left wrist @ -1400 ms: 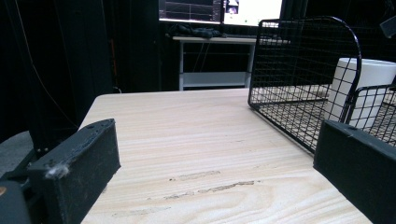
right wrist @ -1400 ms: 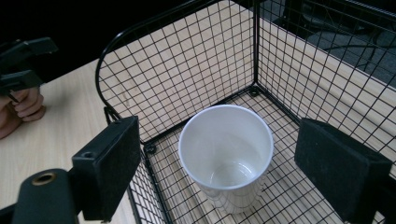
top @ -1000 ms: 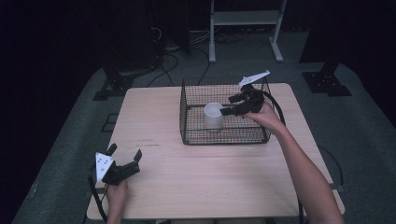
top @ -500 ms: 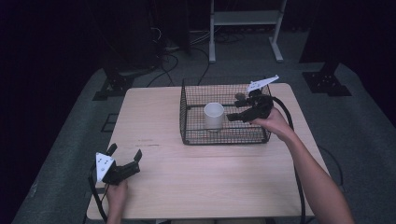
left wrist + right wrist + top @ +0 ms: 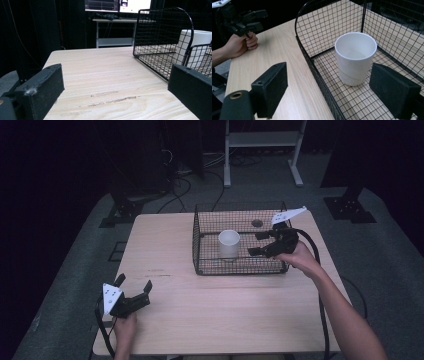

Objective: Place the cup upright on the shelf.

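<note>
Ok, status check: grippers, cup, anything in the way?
Right gripper open, empty, at the basket's right side. Left gripper open, empty, low at near-left table corner. White cup upright inside wire basket. Basket wall stands between right jaws.

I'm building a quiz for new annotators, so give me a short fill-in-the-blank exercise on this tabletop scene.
1. The white cup stands upright inside the wire ____.
2. The right gripper hovers beside the cup with its jaws ____.
3. The left gripper sits near the table's front-left corner, holding ____.
4. The cup's inside looks ____.

Missing words: basket; open; nothing; empty
</note>
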